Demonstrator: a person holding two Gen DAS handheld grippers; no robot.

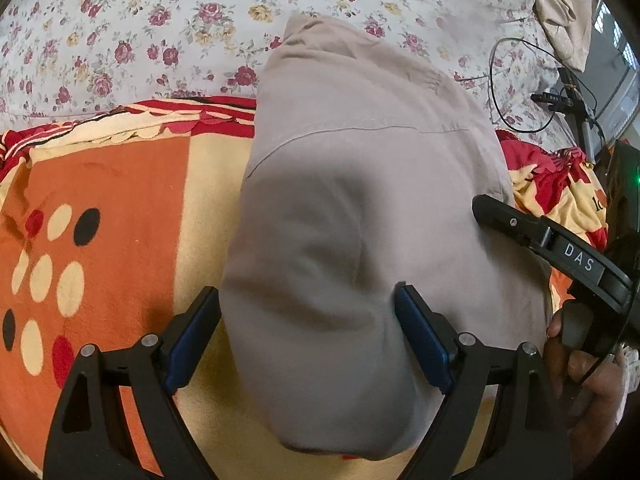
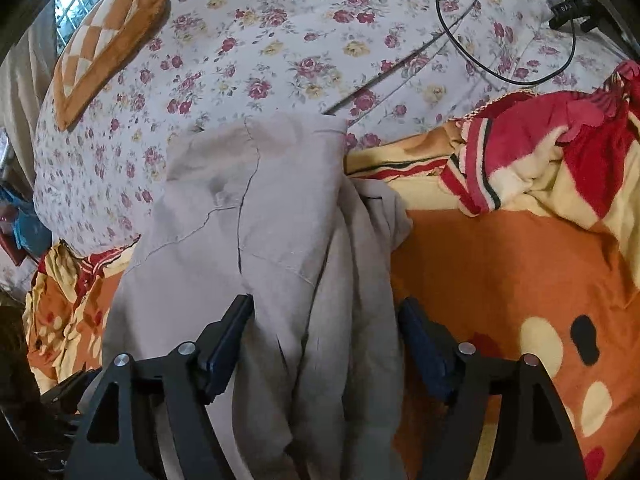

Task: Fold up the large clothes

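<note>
Now beige garment (image 1: pixel 352 208) (image 2: pixel 256 216) on the orange blanket (image 1: pixel 120 208), between both grippers' spread, released jaws.

My left claw (image 1: pixel 308 308) stands spread wide over the grey garment (image 1: pixel 352 200). It lies on the orange blanket (image 1: pixel 120 208). My right claw (image 1: pixel 560 248) sits at its far edge.

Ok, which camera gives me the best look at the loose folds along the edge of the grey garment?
The right wrist view. There the grey garment shows its seams and the loose bunched folds running down between the open right gripper. The left wrist view shows only a smooth rounded panel between the open left gripper.
</note>
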